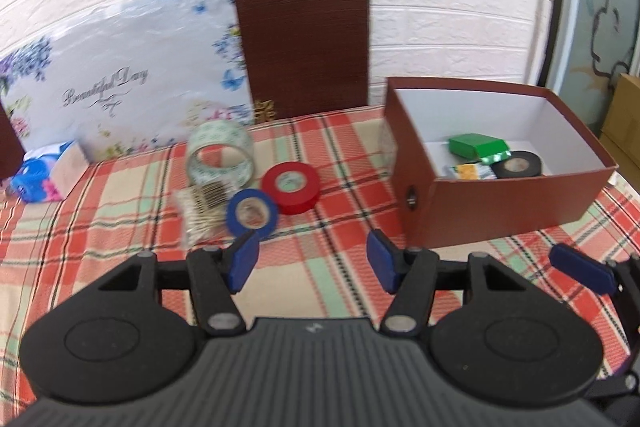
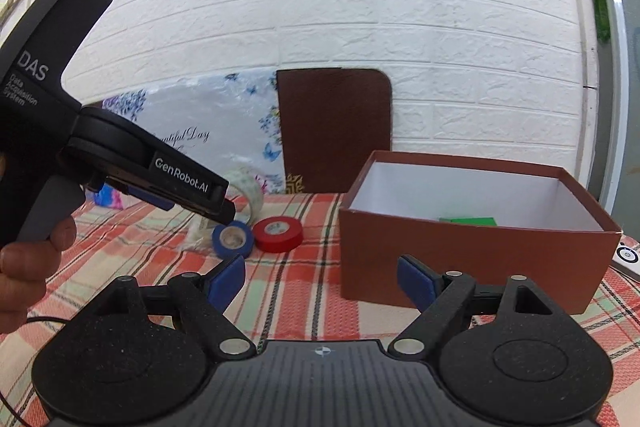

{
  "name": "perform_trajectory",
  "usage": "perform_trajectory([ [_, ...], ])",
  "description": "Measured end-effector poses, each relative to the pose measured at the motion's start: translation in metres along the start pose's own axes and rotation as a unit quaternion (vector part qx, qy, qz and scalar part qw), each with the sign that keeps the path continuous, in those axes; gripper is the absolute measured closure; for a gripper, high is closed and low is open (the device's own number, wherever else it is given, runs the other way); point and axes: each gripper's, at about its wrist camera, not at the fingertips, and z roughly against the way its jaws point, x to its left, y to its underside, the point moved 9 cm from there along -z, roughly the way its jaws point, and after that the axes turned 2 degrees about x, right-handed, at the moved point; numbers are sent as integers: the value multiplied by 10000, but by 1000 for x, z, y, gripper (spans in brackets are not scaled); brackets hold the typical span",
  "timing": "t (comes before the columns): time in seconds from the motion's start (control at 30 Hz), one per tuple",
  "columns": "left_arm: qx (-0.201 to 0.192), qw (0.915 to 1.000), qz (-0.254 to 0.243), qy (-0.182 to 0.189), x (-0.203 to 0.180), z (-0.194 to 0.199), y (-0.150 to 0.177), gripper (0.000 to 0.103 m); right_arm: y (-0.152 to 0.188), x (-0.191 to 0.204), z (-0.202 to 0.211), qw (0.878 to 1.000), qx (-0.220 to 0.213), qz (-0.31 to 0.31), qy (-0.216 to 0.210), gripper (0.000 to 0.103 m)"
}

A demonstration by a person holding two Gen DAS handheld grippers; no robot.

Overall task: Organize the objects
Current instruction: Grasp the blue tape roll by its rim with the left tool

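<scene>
On the plaid tablecloth lie a blue tape roll (image 1: 252,213), a red tape roll (image 1: 291,187), a clear patterned tape roll (image 1: 220,155) and a bag of cotton swabs (image 1: 200,213). A brown open box (image 1: 500,203) stands to the right, holding a green packet (image 1: 476,145), a black tape roll (image 1: 517,164) and a small sachet (image 1: 468,171). My left gripper (image 1: 314,261) is open and empty, just short of the blue roll. My right gripper (image 2: 322,283) is open and empty, in front of the box (image 2: 460,259). The blue roll (image 2: 233,239) and red roll (image 2: 278,234) show left of it.
A floral bag (image 1: 120,87) and a dark brown board (image 1: 304,43) lean on the white brick wall behind the table. A blue tissue pack (image 1: 40,175) lies at far left. A white device (image 2: 628,259) lies right of the box. The left gripper's body (image 2: 120,163) fills the right view's left side.
</scene>
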Motion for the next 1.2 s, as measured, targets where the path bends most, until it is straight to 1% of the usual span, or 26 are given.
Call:
perform_trajectory([
  [0.1, -24, 9999, 72, -77, 14, -6, 4, 40, -1, 12, 0, 9999, 87, 126, -44, 20],
  [0.2, 11, 9996, 271, -38, 34, -15, 10, 39, 2, 25, -7, 9992, 267, 268, -157, 21],
  [0.27, 4, 9988, 479, -54, 54, -23, 16, 39, 6, 32, -16, 9980, 465, 344, -259, 21],
  [0.33, -53, 9976, 658, -194, 81, -33, 23, 37, 12, 42, -29, 9960, 688, 439, -371, 22],
  [0.43, -154, 9941, 790, -724, 126, -47, 38, 35, 16, 59, -54, 9918, 946, 635, -573, 24],
  [0.47, -130, 9925, 865, -857, 140, -53, 44, 35, 16, 64, -64, 9903, 1017, 691, -652, 28],
  [0.5, -63, 9909, 991, -911, 153, -59, 51, 35, 14, 70, -76, 9887, 1087, 738, -719, 33],
  [0.57, 130, 9868, 1359, -870, 176, -72, 65, 35, 9, 81, -102, 9865, 1171, 827, -793, 38],
  [0.67, 291, 9817, 1705, -794, 196, -85, 79, 35, 4, 95, -147, 9849, 1240, 952, -747, 38],
  [0.73, 304, 9811, 1754, -756, 199, -87, 82, 35, 3, 103, -179, 9837, 1339, 898, -798, 38],
  [0.8, 288, 9813, 1767, -709, 199, -86, 82, 35, 1, 105, -207, 9839, 1397, 835, -742, 37],
  [0.87, 278, 9818, 1759, -658, 198, -85, 79, 35, 0, 106, -224, 9844, 1386, 790, -744, 39],
  [0.9, 269, 9822, 1748, -631, 196, -84, 77, 35, 0, 106, -228, 9839, 1379, 791, -815, 44],
  [0.93, 254, 9828, 1726, -603, 193, -82, 75, 35, 0, 106, -228, 9833, 1411, 805, -825, 45],
  [1.03, 184, 9857, 1616, -447, 180, -75, 67, 35, 0, 104, -205, 9793, 1510, 897, -1008, 45],
  [1.1, 214, 9886, 1471, -258, 162, -71, 63, 35, 6, 98, -177, 9764, 1546, 1129, -1001, 45],
  [1.2, 413, 9914, 1203, 295, 121, -66, 63, 35, 26, 85, -126, 9688, 1666, 1630, -844, 45],
])
